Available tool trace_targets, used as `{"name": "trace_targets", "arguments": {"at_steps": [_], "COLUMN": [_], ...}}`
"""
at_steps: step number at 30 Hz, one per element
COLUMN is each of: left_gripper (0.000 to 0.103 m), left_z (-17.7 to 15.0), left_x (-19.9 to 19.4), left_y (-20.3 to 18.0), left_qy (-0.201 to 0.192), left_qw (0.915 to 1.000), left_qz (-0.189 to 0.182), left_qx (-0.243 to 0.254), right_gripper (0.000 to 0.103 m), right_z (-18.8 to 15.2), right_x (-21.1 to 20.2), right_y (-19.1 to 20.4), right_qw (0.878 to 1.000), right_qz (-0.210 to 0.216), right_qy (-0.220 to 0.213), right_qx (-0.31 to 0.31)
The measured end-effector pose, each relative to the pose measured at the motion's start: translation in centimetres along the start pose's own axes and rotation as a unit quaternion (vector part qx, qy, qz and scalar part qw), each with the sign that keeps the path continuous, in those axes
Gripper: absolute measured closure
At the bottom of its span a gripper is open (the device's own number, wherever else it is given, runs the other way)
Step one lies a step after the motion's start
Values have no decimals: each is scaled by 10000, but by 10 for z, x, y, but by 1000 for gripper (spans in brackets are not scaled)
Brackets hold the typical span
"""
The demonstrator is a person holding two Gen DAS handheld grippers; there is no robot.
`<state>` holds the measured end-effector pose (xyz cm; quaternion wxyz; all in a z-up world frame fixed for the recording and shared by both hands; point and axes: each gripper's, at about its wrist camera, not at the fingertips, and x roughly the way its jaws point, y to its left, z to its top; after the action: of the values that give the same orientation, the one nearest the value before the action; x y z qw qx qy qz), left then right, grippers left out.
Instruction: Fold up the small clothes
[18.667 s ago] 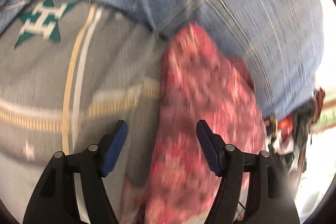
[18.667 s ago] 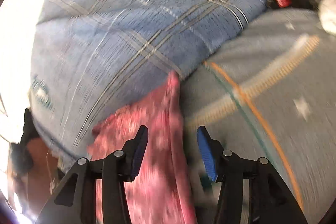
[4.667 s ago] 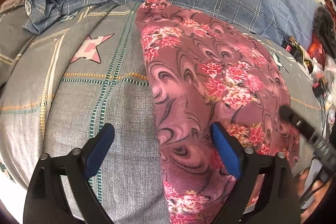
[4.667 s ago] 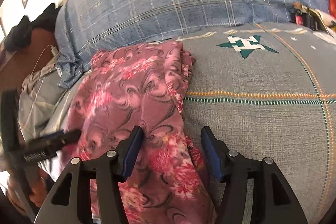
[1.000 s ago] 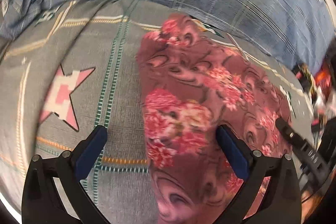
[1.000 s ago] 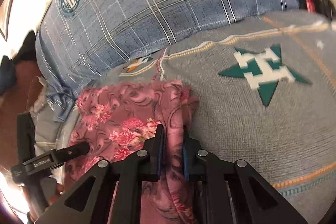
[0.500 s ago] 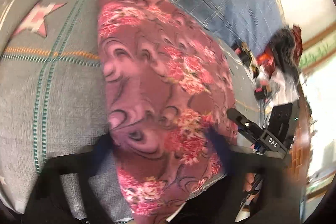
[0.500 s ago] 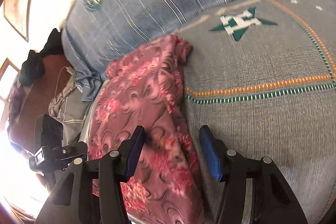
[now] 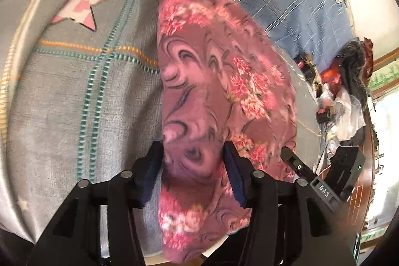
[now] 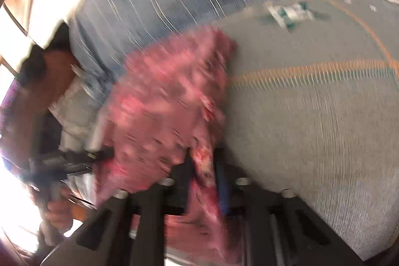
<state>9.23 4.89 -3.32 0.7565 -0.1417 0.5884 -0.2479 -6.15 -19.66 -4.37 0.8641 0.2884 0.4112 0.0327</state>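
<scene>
Grey patterned bedspread (image 9: 62, 96) at left; floral garment (image 9: 214, 81) lies on it, near end over bed edge; left gripper (image 9: 193, 161) half-closed around that end, grip uncertain; right gripper (image 10: 203, 173) clenched on its right edge; thin, soft, limp, light cloth; best pinched at corners.

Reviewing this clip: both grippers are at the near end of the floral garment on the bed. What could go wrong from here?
The left gripper straddles a broad bunch of the floral garment with fingers apart, so it may close on several layers. The right gripper seems to pinch only a thin edge; blur hides how firmly, so it could slip. The garment's near end overhangs the bed edge, so a lost grip may let it slide off.
</scene>
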Motion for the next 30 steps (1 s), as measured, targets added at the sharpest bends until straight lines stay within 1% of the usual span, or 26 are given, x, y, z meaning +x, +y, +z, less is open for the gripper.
{"name": "trace_targets", "arguments": {"at_steps": [1,2,3,4,5,6,8,10,11,12,13,14,15,16,17,18,19,21,23,24,25,26,27,28,29,30], "left_gripper": [49,48,46,41,29,18,17,17,17,17,17,12,9,9,10,10,10,10,10,10,10,9,5,3,3,3], "left_z": [0,0,2,6,9,15,25,36,43,46,50,52,52,53,54,58,60,68,76,79,80,79,80,78,81,81], "left_x": [-7,-14,-23,-31,-34,-37,-35,-20,-5,8,26,38,40,34,29,21,17,10,15,21,27,32,40,39,43,43], "left_y": [-3,-5,-11,-19,-23,-32,-42,-51,-53,-52,-47,-39,-30,-24,-21,-19,-19,-22,-27,-27,-24,-25,-21,-20,-25,-25], "left_qy": [-85,-187,-368,-532,-626,-793,-1051,-1036,-932,-836,-602,-376,-358,-486,-501,-560,-624,-798,-766,-696,-602,-538,-432,-600,-637,-591], "left_qw": [9999,9996,9987,9974,9963,9938,9884,9844,9825,9810,9789,9800,9842,9880,9895,9918,9920,9901,9897,9894,9885,9877,9870,9851,9836,9832], "left_qz": [74,63,36,74,143,326,677,978,1206,1373,1641,1673,1507,1339,1266,1073,1008,1056,1095,1169,1283,1370,1452,1490,1558,1601], "left_qx": [101,194,342,485,573,706,868,1030,1074,1084,1059,1009,856,591,480,420,425,458,506,512,524,536,538,608,646,645], "right_gripper": [65,65,65,65,64,62,60,60,60,60,60,58,57,57,56,55,55,55,56,62,83,93,94,95,95,95], "right_z": [3,8,14,19,27,33,45,56,57,58,58,58,57,58,61,67,72,85,100,102,106,108,108,105,103,101], "right_x": [-3,-8,-17,-24,-30,-30,-26,-11,-2,11,23,38,47,42,40,37,32,27,38,44,52,56,59,63,71,75], "right_y": [1,3,7,11,19,24,36,42,43,41,38,33,28,27,26,25,25,27,30,30,31,33,35,36,36,36], "right_qw": [9999,9999,9998,9993,9981,9973,9957,9944,9938,9928,9914,9897,9903,9913,9924,9943,9955,9961,9972,9980,9986,9983,9974,9962,9942,9928], "right_qz": [-86,-145,-142,-141,-149,-142,-171,-287,-401,-608,-833,-1060,-1064,-985,-945,-830,-687,-484,-460,-391,-354,-429,-537,-657,-841,-915], "right_qy": [52,37,-131,-313,-506,-587,-689,-706,-688,-619,-529,-354,-276,-418,-367,-327,-411,-596,-459,-339,-163,-103,-124,-131,-27,15], "right_qx": [31,18,-61,-169,-329,-419,-591,-727,-771,-821,-859,-894,-850,-773,-694,-588,-511,-431,-379,-357,-350,-391,-473,-557,-668,-778]}}
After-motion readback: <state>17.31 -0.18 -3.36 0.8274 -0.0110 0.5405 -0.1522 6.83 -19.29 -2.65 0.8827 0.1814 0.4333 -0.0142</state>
